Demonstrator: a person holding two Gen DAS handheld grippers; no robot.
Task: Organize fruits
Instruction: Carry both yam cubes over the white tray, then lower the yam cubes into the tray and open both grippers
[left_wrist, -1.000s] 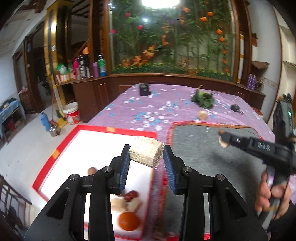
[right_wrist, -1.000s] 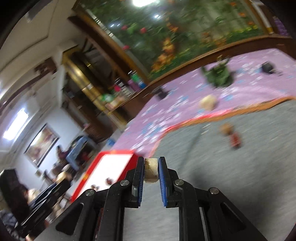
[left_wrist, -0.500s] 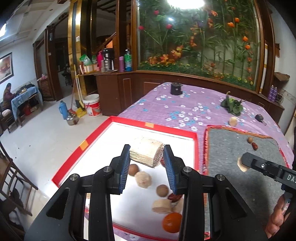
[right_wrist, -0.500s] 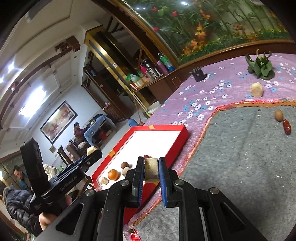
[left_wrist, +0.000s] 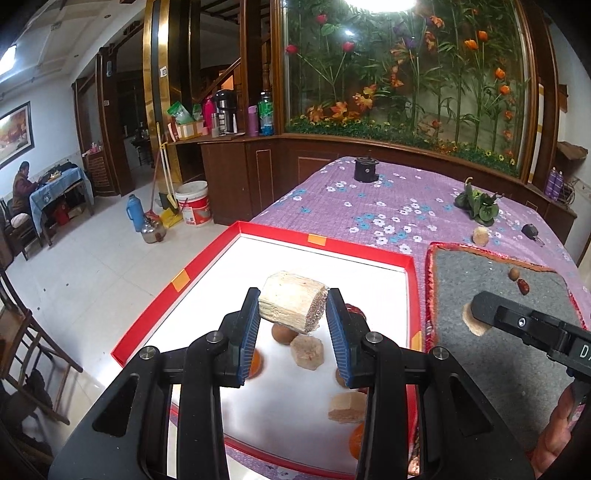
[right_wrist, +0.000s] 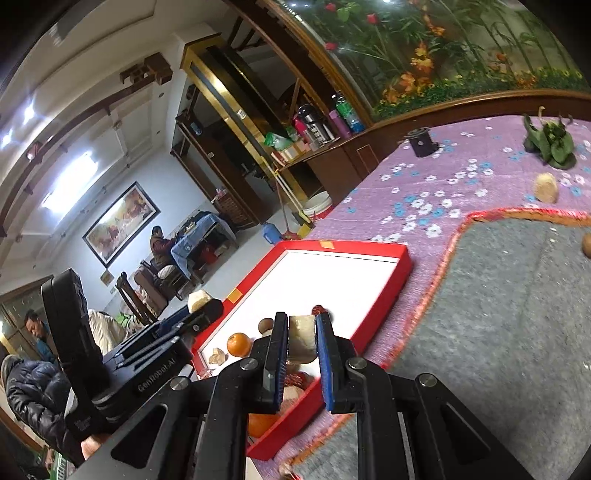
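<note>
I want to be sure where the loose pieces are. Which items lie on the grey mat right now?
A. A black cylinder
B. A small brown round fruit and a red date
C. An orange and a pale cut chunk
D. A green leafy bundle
B: the left wrist view shows a small brown round fruit and a red date side by side on the grey mat.

Glossy red tray (left_wrist: 207, 258), fuzzy grey mat (left_wrist: 517, 362), floral cloth (left_wrist: 388, 206).
</note>
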